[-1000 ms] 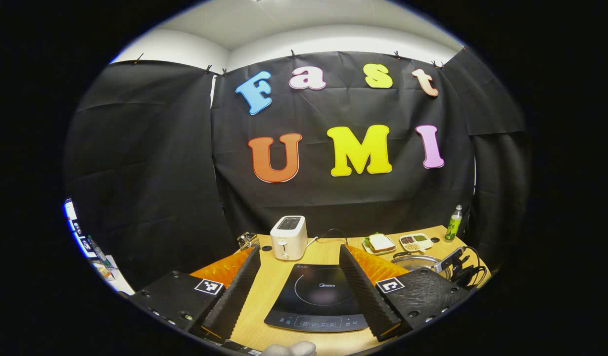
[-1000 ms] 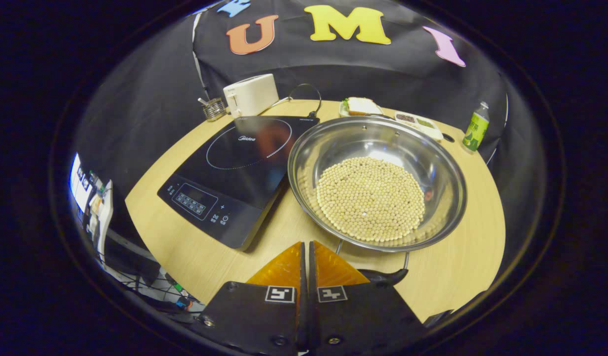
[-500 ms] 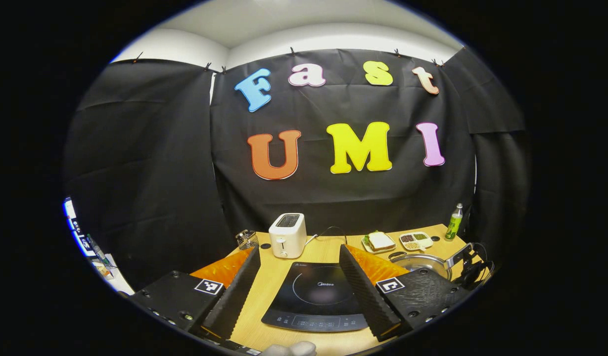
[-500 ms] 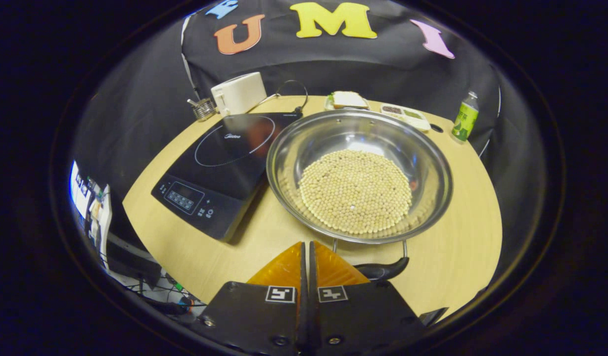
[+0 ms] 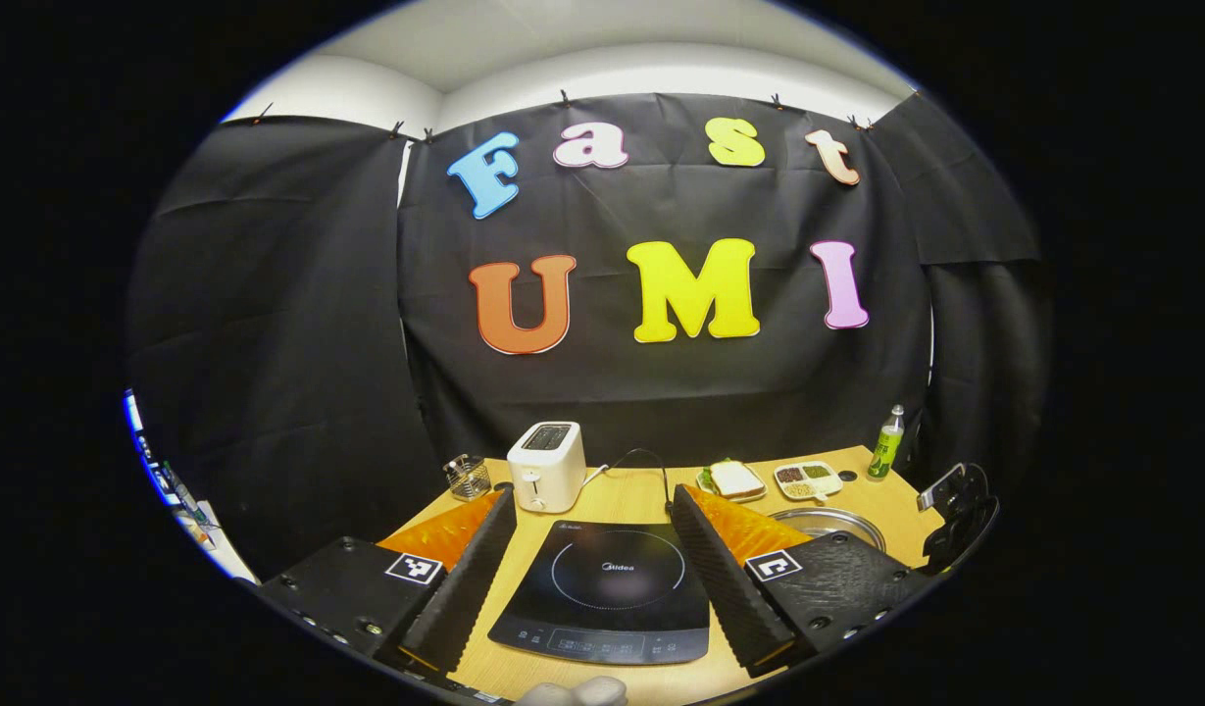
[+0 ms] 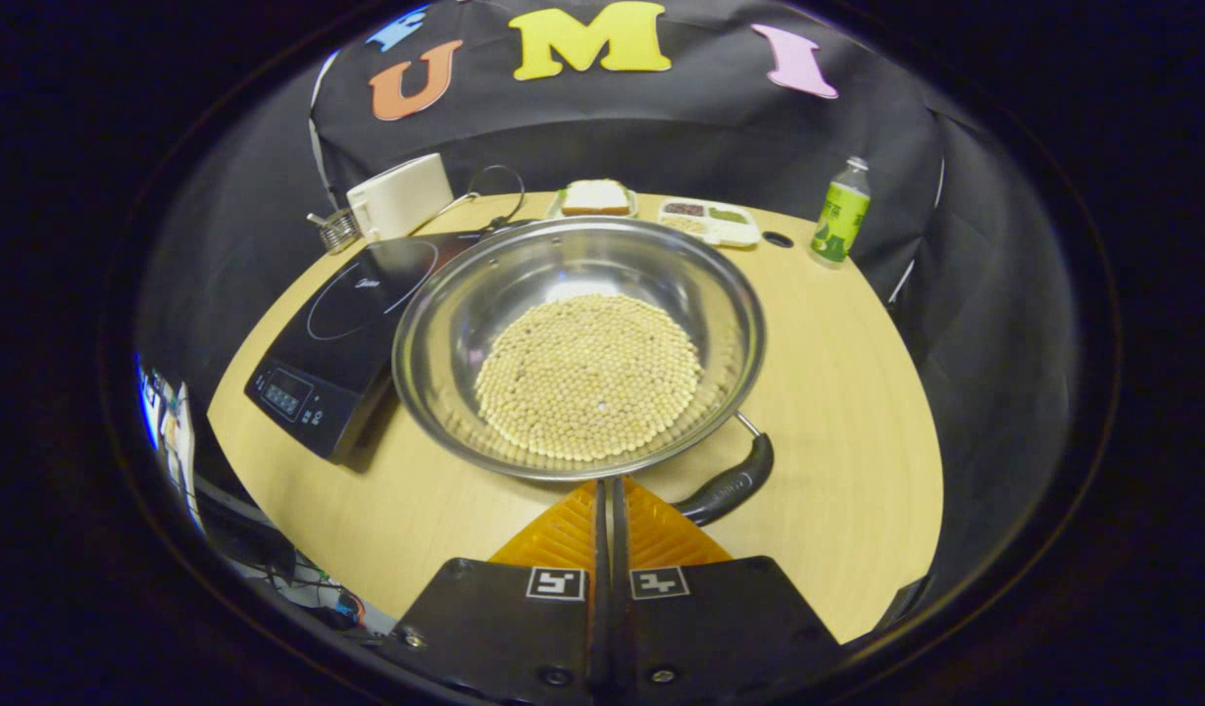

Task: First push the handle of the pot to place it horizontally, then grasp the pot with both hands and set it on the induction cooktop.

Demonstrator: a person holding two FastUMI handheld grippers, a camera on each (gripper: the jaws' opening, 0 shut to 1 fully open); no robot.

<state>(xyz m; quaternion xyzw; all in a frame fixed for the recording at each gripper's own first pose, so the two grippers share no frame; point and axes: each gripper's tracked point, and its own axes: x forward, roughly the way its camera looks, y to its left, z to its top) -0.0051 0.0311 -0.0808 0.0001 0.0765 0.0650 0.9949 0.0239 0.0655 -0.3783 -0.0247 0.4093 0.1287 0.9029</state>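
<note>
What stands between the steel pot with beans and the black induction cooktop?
Nothing visible: the round steel pot of pale beans sits right beside the black induction cooktop, whose glass top is bare. The white toaster stands behind it.

Bare wooden counter (image 6: 857,392) open right of fingers. Wide steel pot of beans (image 6: 577,343) blocks just ahead, black handle (image 6: 729,485) angled right; black induction cooktop (image 6: 337,333) ahead-left, touching pot.

one pot (image 6: 577,343), one cooktop (image 6: 342,333), one toaster (image 6: 398,196), one bottle (image 6: 839,213)
</note>
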